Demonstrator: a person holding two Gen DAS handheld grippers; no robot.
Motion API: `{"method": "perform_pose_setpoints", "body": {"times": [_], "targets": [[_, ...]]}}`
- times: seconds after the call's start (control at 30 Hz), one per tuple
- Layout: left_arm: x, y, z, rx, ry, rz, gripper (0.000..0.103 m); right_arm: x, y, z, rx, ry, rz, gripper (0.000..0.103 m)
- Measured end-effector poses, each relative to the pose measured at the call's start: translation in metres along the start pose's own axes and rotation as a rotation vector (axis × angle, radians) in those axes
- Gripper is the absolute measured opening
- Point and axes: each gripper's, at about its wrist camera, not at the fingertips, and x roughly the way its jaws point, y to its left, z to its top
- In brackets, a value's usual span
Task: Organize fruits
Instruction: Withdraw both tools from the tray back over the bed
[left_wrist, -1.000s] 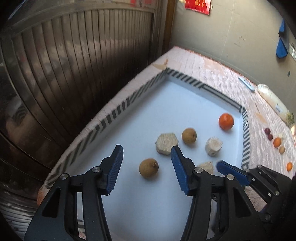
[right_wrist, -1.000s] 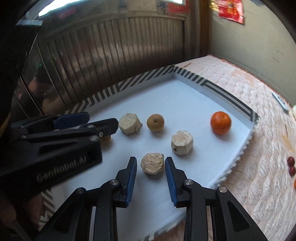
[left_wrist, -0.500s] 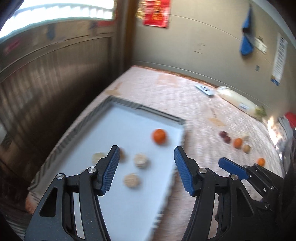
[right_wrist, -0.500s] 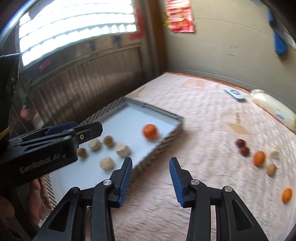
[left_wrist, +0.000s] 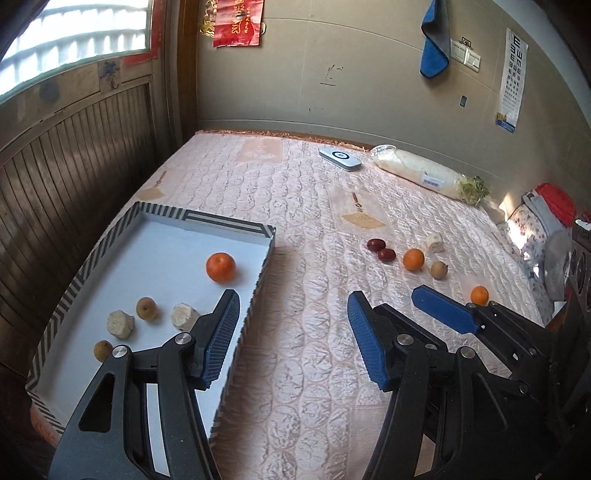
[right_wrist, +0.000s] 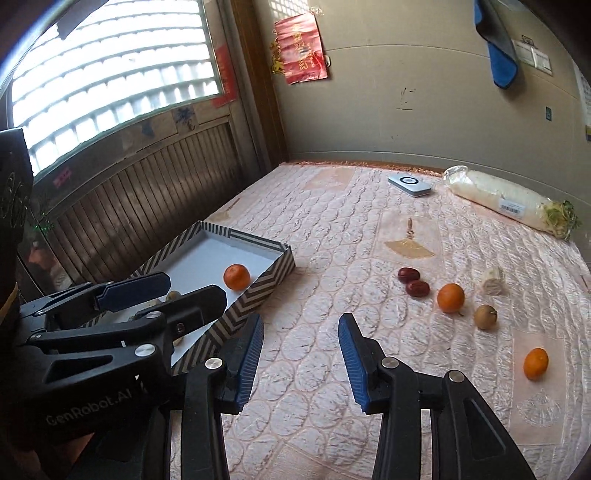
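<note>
Holding one orange (left_wrist: 220, 267), striped tray (left_wrist: 225, 222) faces two loose oranges (left_wrist: 413, 259).

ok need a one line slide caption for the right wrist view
Right gripper, open and empty, above the quilted bed; striped tray at left, loose fruit still at right.

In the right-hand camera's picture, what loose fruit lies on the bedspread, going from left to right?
Two red dates → orange → brown longan → pale chunk → second orange.
</note>
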Motion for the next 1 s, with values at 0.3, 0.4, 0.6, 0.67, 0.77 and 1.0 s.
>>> {"method": "perform_pose_setpoints", "body": {"times": [0.3,0.4,0.6,0.67,0.77,1.0], "targets": [[0.022,-0.009,0.0,-0.005,0.043,-0.034,0.061,-0.008,-0.029,-0.009,0.036,0.018,-0.036,0.041],[0.038,-0.017,0.001,0.0,0.078,-0.048,0.061,-0.011,-0.05,-0.015,0.066,0.033,-0.086,0.041],[0.061,-0.041,0.005,0.044,0.131,-0.073,0.061,-0.016,-0.097,-0.027,0.138,0.067,-0.184,0.041],[0.069,-0.049,0.008,0.048,0.156,-0.085,0.061,-0.018,-0.11,-0.028,0.15,0.066,-0.212,0.041],[0.083,-0.06,0.012,0.055,0.205,-0.095,0.061,-0.015,-0.122,-0.026,0.151,0.067,-0.225,0.041],[0.096,-0.074,0.025,0.103,0.213,-0.06,0.061,0.014,-0.136,-0.016,0.109,0.097,-0.212,0.041]]}}
